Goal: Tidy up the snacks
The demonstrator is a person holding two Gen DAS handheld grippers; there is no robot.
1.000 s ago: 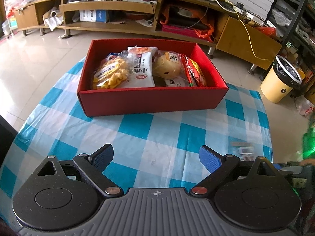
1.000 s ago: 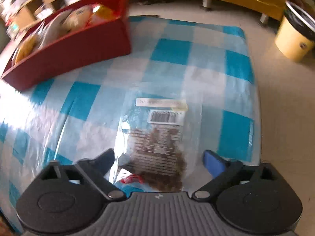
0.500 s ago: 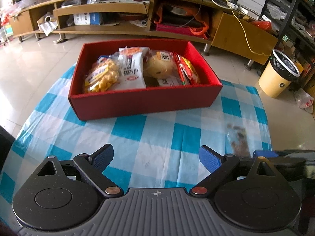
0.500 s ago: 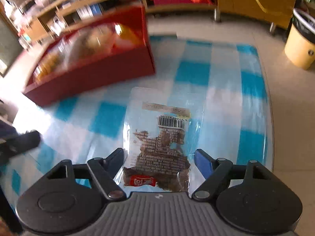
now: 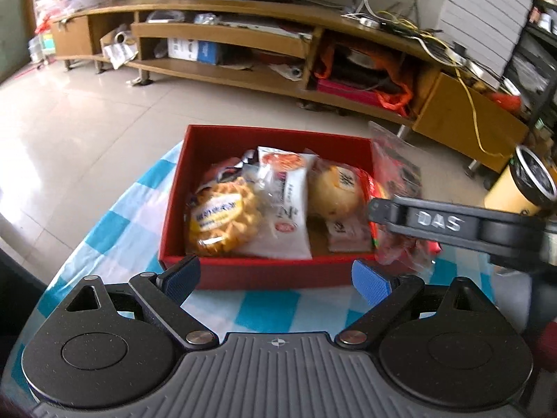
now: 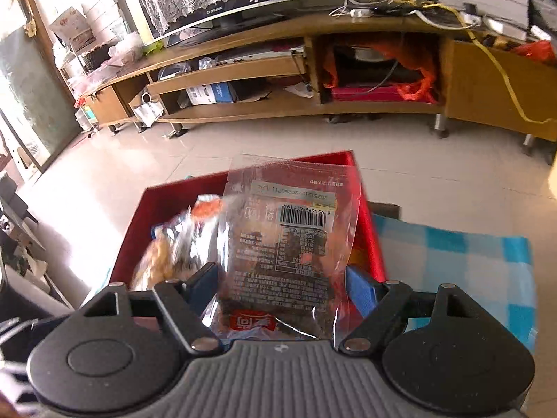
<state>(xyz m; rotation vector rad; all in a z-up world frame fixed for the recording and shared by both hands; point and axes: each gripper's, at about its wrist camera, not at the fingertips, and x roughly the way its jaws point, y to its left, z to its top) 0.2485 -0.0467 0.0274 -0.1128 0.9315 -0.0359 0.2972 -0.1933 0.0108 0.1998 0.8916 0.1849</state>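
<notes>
Red box (image 5: pixel 243 275) is already stocked with several snacks; a clear packet (image 6: pixel 289 244) is held by the right tool (image 6: pixel 282 289) above its three-o'clock end, not yet placed. Left tool (image 5: pixel 275 275) is spread wide, empty.

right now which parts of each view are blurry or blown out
Left wrist view: the red box and its snacks are fairly sharp, while the right gripper and its clear snack packet smear with motion. Right wrist view: the packet reads sharply, the snacks behind it blur, and window glare whitens the floor at left.
</notes>
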